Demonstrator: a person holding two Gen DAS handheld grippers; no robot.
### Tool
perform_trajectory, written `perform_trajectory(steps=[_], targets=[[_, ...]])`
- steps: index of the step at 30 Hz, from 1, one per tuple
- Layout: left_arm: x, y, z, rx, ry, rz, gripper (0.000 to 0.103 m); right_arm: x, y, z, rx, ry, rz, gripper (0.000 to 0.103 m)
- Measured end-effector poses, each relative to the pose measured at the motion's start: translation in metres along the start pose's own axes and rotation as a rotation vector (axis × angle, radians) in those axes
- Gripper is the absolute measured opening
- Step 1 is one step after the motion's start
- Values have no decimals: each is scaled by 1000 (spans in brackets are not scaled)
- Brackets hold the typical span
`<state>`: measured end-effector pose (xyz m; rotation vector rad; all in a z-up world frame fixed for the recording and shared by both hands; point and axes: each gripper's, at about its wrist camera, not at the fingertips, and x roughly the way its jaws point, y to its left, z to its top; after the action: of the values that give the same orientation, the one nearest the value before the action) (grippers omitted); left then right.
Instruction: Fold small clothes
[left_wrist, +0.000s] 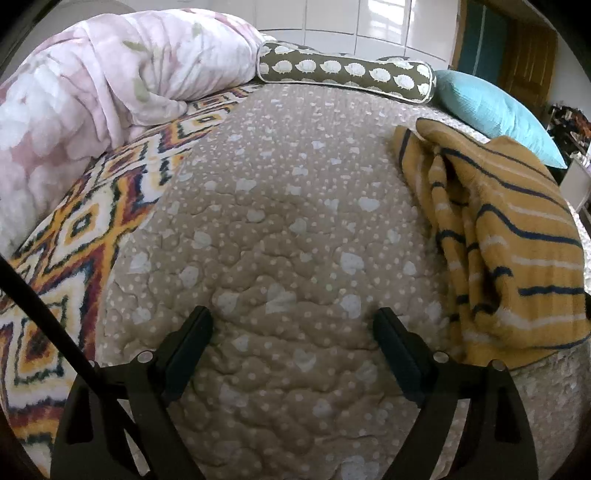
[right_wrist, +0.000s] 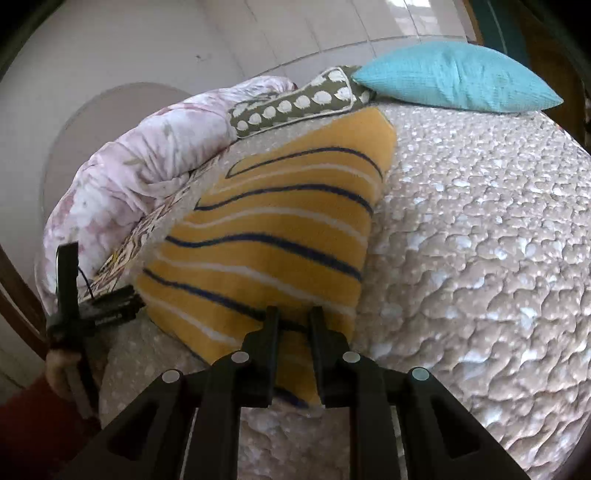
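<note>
Item: mustard striped garment (right_wrist: 273, 229), soft fleecy knit, light and limp by the look of it, lying bunched on the quilted bedspread (right_wrist: 480, 240); best taken at an edge or corner, since a hold mid-panel would likely only drag folds. My right gripper (right_wrist: 293, 321) pinches its near hem between almost closed fingers, while my left gripper (left_wrist: 291, 321) hangs wide apart, holding nothing, above bare quilt beside it. Sleeves, neckline and the underlying layers are hidden in the creases, so I cannot tell the garment's kind.
</note>
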<state>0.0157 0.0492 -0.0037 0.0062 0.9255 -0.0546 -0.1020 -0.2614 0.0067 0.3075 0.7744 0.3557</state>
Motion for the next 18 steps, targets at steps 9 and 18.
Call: perform_trajectory(steps=[9,18], targets=[[2,-5,1,19,7,41,92,-45,-46,4,42,-101,-208,38],[3,-5,1,15,15,59,96,-47,-104,27,93,-91,-490,44]])
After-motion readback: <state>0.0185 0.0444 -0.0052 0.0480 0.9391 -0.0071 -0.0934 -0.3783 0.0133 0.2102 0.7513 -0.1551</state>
